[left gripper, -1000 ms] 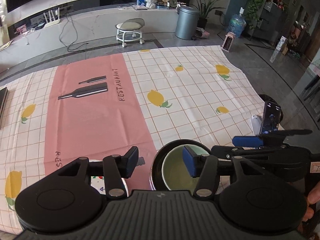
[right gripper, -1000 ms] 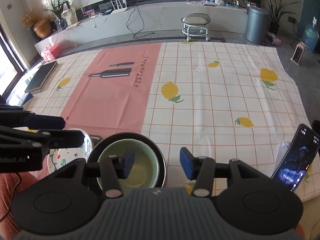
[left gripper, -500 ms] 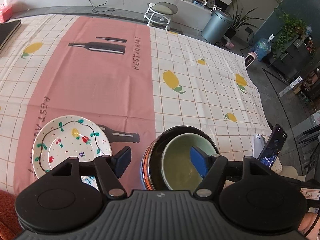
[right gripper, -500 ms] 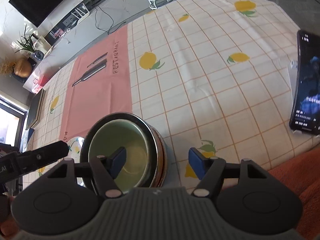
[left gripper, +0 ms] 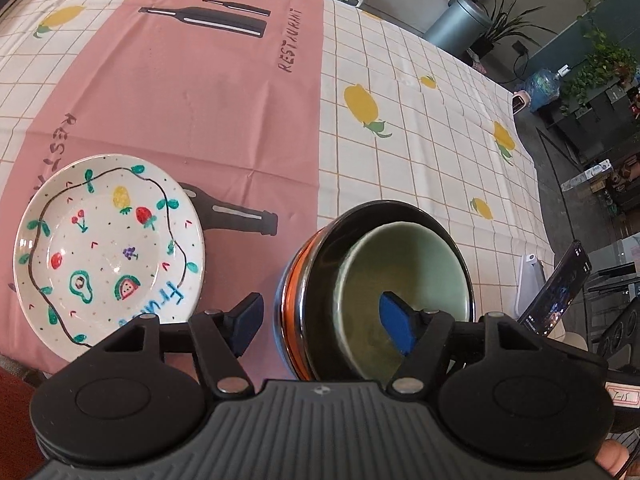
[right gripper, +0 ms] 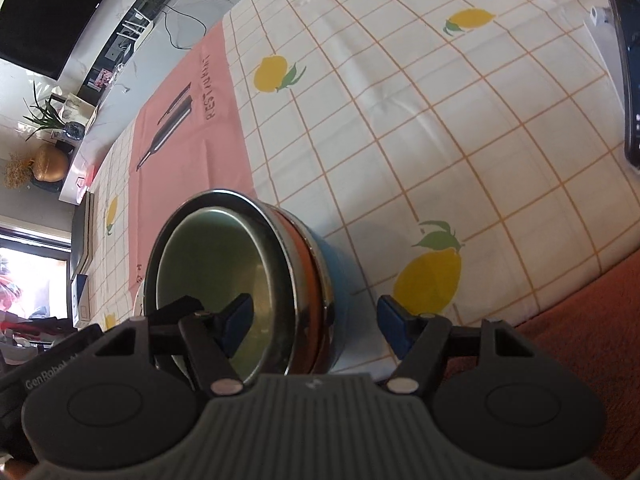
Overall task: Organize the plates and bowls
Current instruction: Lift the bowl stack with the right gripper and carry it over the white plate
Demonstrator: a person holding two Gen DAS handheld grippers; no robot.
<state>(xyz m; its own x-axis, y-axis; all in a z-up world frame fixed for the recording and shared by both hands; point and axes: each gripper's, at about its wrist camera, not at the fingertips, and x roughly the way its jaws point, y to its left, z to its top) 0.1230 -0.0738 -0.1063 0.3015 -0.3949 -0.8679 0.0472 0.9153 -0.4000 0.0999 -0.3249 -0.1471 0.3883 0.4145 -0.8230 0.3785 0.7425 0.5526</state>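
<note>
A stack of bowls stands near the table's front edge: a pale green bowl [left gripper: 404, 268] nested in a dark bowl [left gripper: 320, 292] with orange and blue outer bands; it also shows in the right wrist view [right gripper: 224, 264]. A white plate [left gripper: 108, 256] painted with fruit lies to its left. My left gripper [left gripper: 324, 324] is open, straddling the stack's left rim, right finger over the green bowl. My right gripper [right gripper: 316, 320] is open, straddling the stack's right rim, left finger inside the green bowl [right gripper: 208, 268].
A checked lemon tablecloth [left gripper: 420, 120] with a pink strip covers the table. A phone on a stand [left gripper: 560, 288] sits at the right edge. A stool and a bin stand on the floor beyond the table.
Both grippers have dropped lower and closer to the bowl stack. The right gripper tilted and now straddles its right rim. The plate has come fully into the left view.
</note>
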